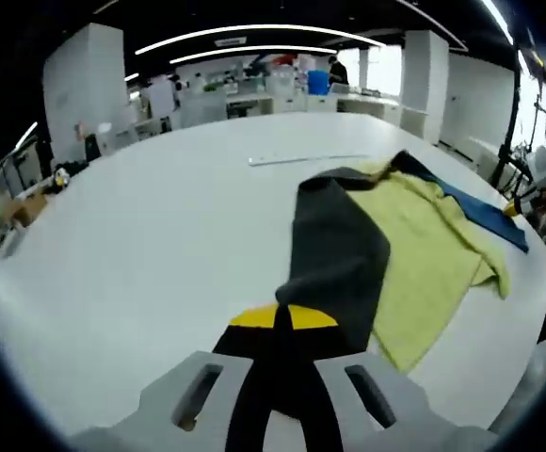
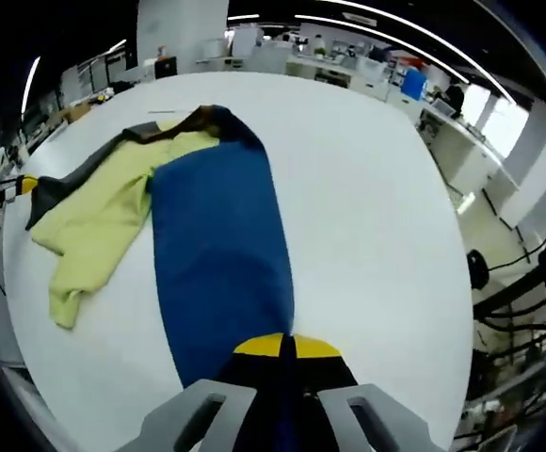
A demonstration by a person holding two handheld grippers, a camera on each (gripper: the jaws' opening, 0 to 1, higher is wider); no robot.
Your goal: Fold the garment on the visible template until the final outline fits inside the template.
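A garment lies spread on the white table (image 1: 160, 245): a yellow-green body (image 1: 424, 245), a dark grey sleeve (image 1: 334, 254) and a blue sleeve (image 2: 221, 254). My left gripper (image 1: 282, 315) is shut on the end of the grey sleeve, which runs from its yellow-tipped jaws toward the body. My right gripper (image 2: 287, 344) is shut on the end of the blue sleeve. In the left gripper view the right gripper (image 1: 522, 200) shows at the far right, at the end of the blue sleeve (image 1: 485, 212). In the right gripper view the left gripper (image 2: 19, 186) shows at the left edge.
A thin pale strip (image 1: 306, 159) lies on the table beyond the garment. The table's edge (image 2: 447, 282) runs close on my right side, with floor and a chair below. Desks and shelves stand far off at the back of the room.
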